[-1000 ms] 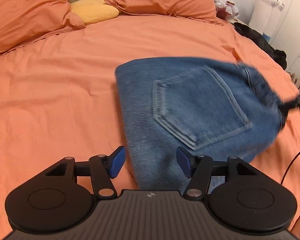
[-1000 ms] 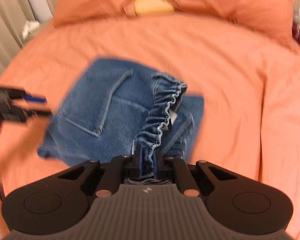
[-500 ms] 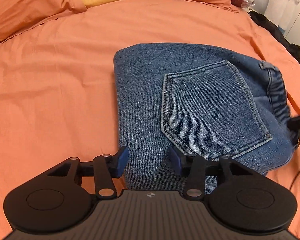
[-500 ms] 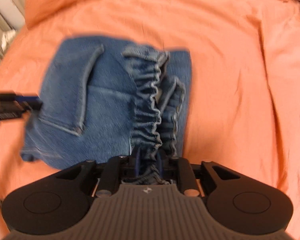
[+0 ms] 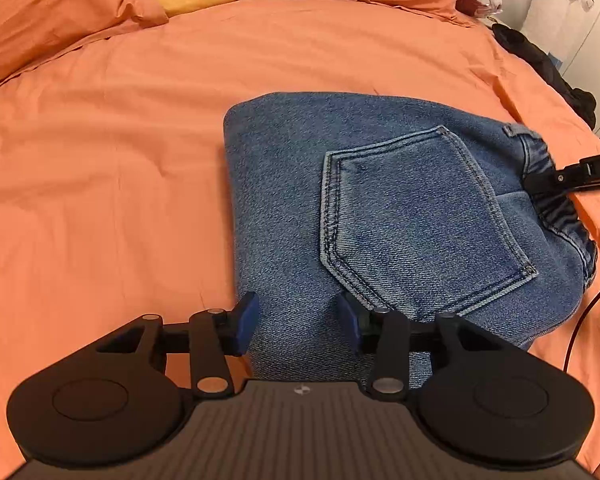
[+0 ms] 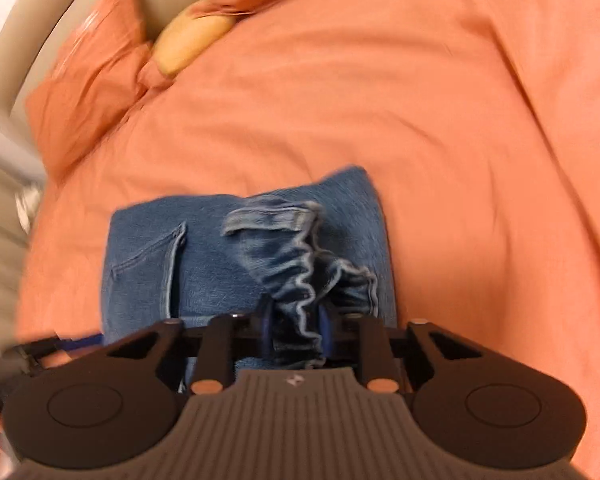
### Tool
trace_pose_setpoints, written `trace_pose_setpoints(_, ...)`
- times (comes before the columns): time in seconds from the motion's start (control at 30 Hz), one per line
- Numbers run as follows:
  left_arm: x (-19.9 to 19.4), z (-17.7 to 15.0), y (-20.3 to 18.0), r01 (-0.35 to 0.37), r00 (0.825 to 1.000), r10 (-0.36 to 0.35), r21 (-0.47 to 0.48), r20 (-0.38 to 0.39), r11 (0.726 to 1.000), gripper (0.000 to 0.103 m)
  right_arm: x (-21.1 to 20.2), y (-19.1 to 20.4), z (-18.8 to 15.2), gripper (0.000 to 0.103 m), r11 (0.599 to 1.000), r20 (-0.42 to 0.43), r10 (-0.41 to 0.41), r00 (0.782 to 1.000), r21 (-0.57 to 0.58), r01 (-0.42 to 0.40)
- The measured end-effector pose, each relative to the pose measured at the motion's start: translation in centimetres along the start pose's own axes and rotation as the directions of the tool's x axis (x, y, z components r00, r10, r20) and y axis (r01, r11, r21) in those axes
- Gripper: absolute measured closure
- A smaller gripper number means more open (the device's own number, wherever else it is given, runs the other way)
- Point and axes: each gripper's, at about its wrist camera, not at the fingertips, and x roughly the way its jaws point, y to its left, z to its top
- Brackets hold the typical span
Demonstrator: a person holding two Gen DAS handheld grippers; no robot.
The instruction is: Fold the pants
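Pants [image 5: 380, 208]: blue denim, folded compact on orange bed [image 5: 100, 160], now flat where lately lifted. Right gripper [image 6: 294, 330]: jaws just closing, pinching bunched waistband [image 6: 300, 280]. Left gripper [image 5: 298, 322]: jaws half-open, narrowing astride near edge, gripping nothing. Fold judged nearly complete.

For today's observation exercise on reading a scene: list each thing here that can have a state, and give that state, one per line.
Jeans: folded compact on the bed, back pocket up.
Waistband: bunched, raised between the right gripper's pads.
Right gripper: jaws just closing, shut on the waistband.
Left gripper: open astride the jeans' near edge, jaws just closing.
Bedsheet: spread, lightly creased.
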Motion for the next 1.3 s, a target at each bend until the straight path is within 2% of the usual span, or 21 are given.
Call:
trace_pose_setpoints(0.03, -0.1, 0.0, -0.1, -0.001, 1.0, 0.001, 0.007, 0.002, 1.0, 0.059, -0.6, 1.3, 0.2, 0.092, 0.997, 0.021, -0.021, 1.0, -0.068, 0.022)
trace_pose_setpoints(0.17, -0.4, 0.4, -0.2, 0.016, 0.999, -0.016, 0.0, 0.028, 1.0, 0.06, -2.8, 2.7, 1.9, 0.094, 0.992, 0.102, -0.025, 0.994, -0.119, 0.037)
trace_pose_setpoints(0.33, 0.8, 0.4, -0.7, 0.026, 1.0, -0.026, 0.001, 0.013, 1.0, 0.061, 0.3, 0.3, 1.8, 0.094, 0.995, -0.006, -0.092, 0.996, -0.039, 0.091)
trace_pose_setpoints(0.43, 1.8, 0.2, -0.6, 0.031, 1.0, -0.031, -0.01, -0.003, 0.999, 0.061, 2.5, -1.1, 1.1, 0.092, 0.995, -0.019, -0.103, 0.994, -0.003, 0.103)
trace_pose_setpoints(0.5, 2.5, 0.3, -0.8, 0.021, 1.0, -0.021, -0.01, -0.02, 1.0, 0.061, 3.4, -0.8, 0.9, 0.089, 0.991, -0.019, -0.132, 0.991, -0.02, 0.132)
trace_pose_setpoints(0.57, 2.2, 0.6, -1.2, 0.001, 1.0, -0.001, -0.007, -0.026, 1.0, 0.061, 3.3, 0.3, 1.3, 0.088, 0.985, -0.013, -0.167, 0.986, -0.047, 0.166)
trace_pose_setpoints(0.63, 0.9, 0.6, -1.6, -0.016, 1.0, 0.016, 0.012, -0.006, 1.0, 0.061, 1.9, 1.2, 1.2, 0.081, 0.978, 0.021, -0.188, 0.982, -0.084, 0.189)
trace_pose_setpoints(0.8, -3.2, -2.4, -2.0, -0.004, 0.999, 0.0, 0.096, 0.037, 0.995, 0.061, -3.5, 4.4, -1.9, 0.078, 0.944, 0.154, -0.189, 0.97, -0.244, 0.222)
trace_pose_setpoints(0.9, -4.0, -4.8, -2.6, -0.006, 1.0, 0.004, 0.121, 0.02, 0.993, 0.06, -5.0, 5.8, -4.8, 0.083, 0.937, 0.149, -0.132, 0.98, -0.304, 0.173)
trace_pose_setpoints(0.97, -3.9, -6.1, -2.7, 0.005, 1.0, -0.005, 0.121, 0.0, 0.993, 0.06, -4.6, 6.2, -6.4, 0.084, 0.924, 0.137, -0.131, 0.982, -0.343, 0.171)
trace_pose_setpoints(1.07, -2.7, -7.0, -2.7, -0.016, 0.999, 0.019, 0.116, -0.028, 0.993, 0.062, -3.1, 5.7, -8.0, 0.089, 0.91, 0.141, -0.165, 0.976, -0.36, 0.206)
trace_pose_setpoints(1.2, -1.6, -7.6, -2.3, -0.007, 0.998, 0.013, 0.089, -0.065, 0.996, 0.065, -1.3, 4.4, -9.1, 0.091, 0.928, 0.1, -0.192, 0.976, -0.306, 0.213)
trace_pose_setpoints(1.3, -0.6, -7.7, -2.3, -0.011, 0.995, 0.02, 0.082, -0.1, 0.997, 0.064, -0.5, 4.6, -10.0, 0.092, 0.91, 0.116, -0.215, 0.97, -0.336, 0.241)
